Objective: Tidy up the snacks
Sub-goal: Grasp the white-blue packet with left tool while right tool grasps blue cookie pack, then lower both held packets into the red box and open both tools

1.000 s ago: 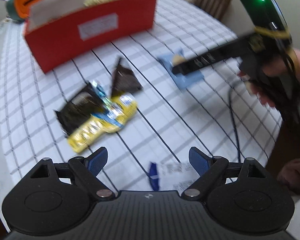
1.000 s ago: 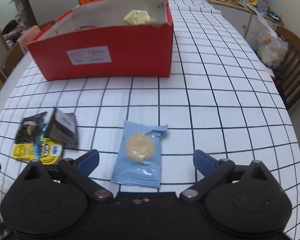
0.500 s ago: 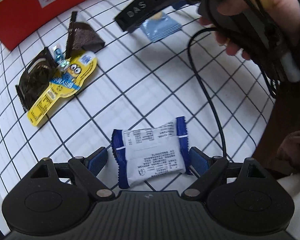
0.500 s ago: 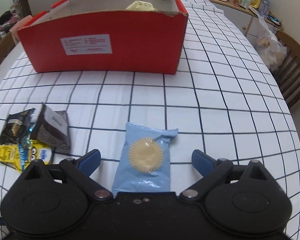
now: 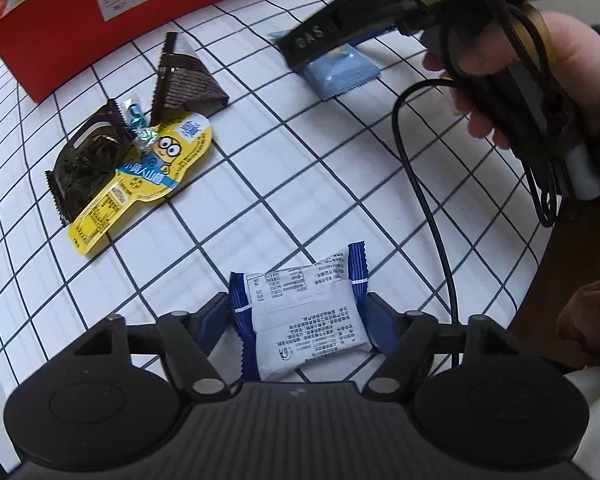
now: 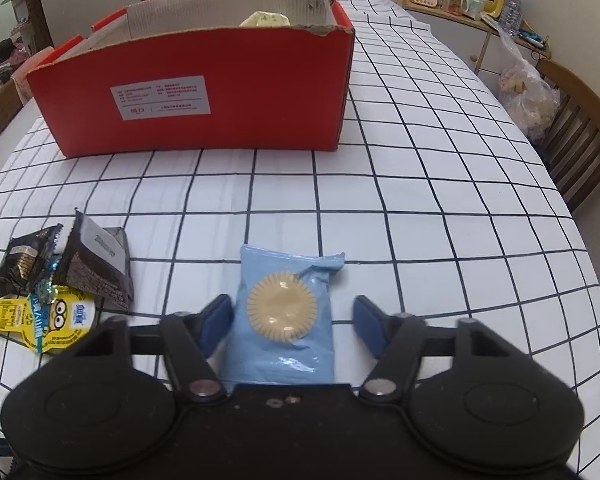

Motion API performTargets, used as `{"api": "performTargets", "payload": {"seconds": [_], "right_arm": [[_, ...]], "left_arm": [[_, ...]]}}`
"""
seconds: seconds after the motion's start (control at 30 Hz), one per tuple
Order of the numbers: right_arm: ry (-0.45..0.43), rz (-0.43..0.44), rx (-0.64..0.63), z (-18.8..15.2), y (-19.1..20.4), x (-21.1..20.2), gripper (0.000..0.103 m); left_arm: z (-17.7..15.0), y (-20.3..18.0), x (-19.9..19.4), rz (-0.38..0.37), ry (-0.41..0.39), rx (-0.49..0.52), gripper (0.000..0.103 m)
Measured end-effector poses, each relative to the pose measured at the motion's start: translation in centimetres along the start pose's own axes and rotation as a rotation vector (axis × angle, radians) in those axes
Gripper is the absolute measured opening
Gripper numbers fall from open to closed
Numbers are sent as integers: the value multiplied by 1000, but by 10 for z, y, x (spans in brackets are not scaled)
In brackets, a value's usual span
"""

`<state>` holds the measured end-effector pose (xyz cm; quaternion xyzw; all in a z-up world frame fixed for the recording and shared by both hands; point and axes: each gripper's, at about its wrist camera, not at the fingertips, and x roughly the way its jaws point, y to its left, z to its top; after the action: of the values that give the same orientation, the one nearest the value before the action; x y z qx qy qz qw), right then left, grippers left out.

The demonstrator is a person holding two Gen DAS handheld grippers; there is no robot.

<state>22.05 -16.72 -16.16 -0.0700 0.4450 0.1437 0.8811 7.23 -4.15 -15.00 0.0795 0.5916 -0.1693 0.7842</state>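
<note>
Since half a second ago, the blue-and-white packet (image 5: pixel 306 322) is being closed in on: the pads of the left gripper (image 5: pixel 300 320), then standing apart from its crimped ends, are now being pressed against both of them, and the wrapper is being bowed slightly between them. The packet is being gripped, though it cannot be told whether it is being lifted off the checked tablecloth (image 5: pixel 284 184) yet. Its long axis is lying across the gripper, from one pad to the other.

In the right wrist view, the light blue cookie packet (image 6: pixel 286 316) is being straddled by the right gripper (image 6: pixel 290 322), whose fingers are being drawn inward compared with the earlier frame. The left pad is nearly touching the wrapper; a gap is being left at the right pad, so the jaws are being held open and nothing is being gripped. This packet's long axis is running forward along the fingers, so it is being approached across its short width.

The red cardboard box (image 6: pixel 204 92) is lying straight ahead of the right gripper, well apart, with one pale snack already inside. Judged from this, the box is the likely destination, and the right gripper is being kept nearer to it. A pile of dark and yellow wrappers (image 5: pixel 136 152) is being left untouched between the grippers and the box.
</note>
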Motion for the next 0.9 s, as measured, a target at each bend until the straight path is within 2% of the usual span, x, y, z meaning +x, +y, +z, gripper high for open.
{"api": "performTargets", "payload": {"seconds": [0.07, 0.13, 0.2, 0.57, 0.9], "right_arm": [[-6, -1, 2, -1, 0, -1, 49], [-10, 5, 16, 0, -2, -1, 47], [-11, 7, 26, -1, -3, -2, 47], [-26, 58, 62, -5, -10, -26, 46], [-54, 142, 43, 5, -11, -71, 46]], "left_arm": [[-1, 4, -1, -9, -7, -15, 68], [-2, 9, -3, -22, -16, -36, 65], [-3, 13, -5, -21, -24, -56, 62], [-5, 37, -10, -38, -54, -176, 59], [5, 53, -40, 7, -169, -239, 59]]}}
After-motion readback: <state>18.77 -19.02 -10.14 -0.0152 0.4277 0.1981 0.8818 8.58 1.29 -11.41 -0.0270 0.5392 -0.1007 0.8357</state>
